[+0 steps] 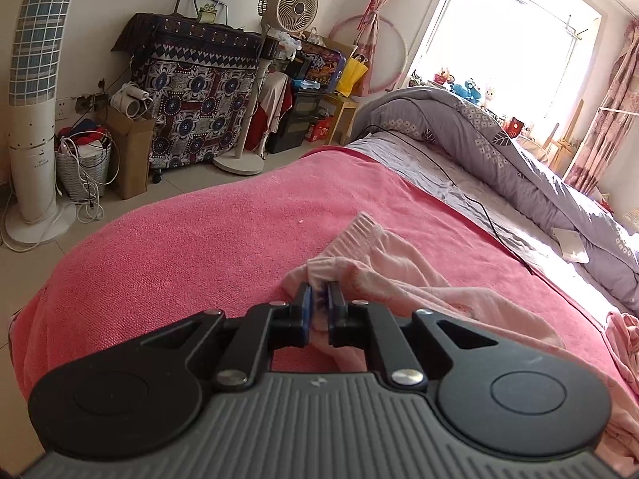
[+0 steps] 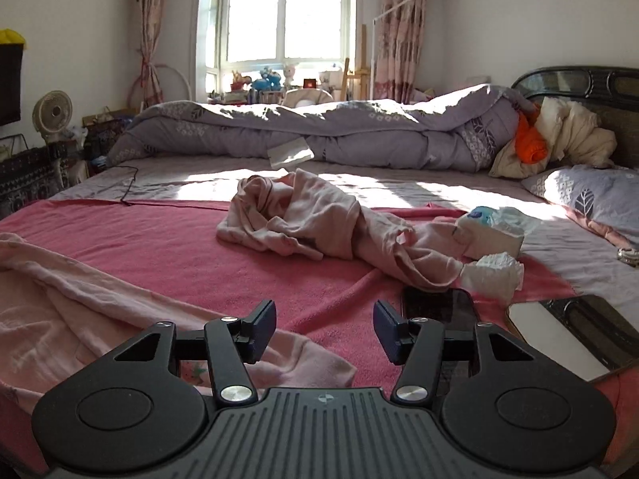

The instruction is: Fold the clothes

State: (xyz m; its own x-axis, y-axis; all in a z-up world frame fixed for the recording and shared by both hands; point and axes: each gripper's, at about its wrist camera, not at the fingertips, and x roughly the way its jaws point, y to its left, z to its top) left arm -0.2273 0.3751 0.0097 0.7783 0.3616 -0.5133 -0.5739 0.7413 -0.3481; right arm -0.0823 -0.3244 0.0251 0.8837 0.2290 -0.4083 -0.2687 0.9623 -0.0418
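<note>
Left gripper [image 1: 318,299] clenched on pink garment [image 1: 399,279]; right gripper [image 2: 324,319] released, holding nothing.
Garment lies on pink blanket [image 1: 199,247] (thin pinch): fabric could slip out and the fold sag one-sided.

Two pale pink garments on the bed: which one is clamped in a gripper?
The pale pink garment with the ribbed cuff, pinched by the left gripper. The crumpled pink garment lies untouched mid-bed, ahead of the open right gripper.
</note>
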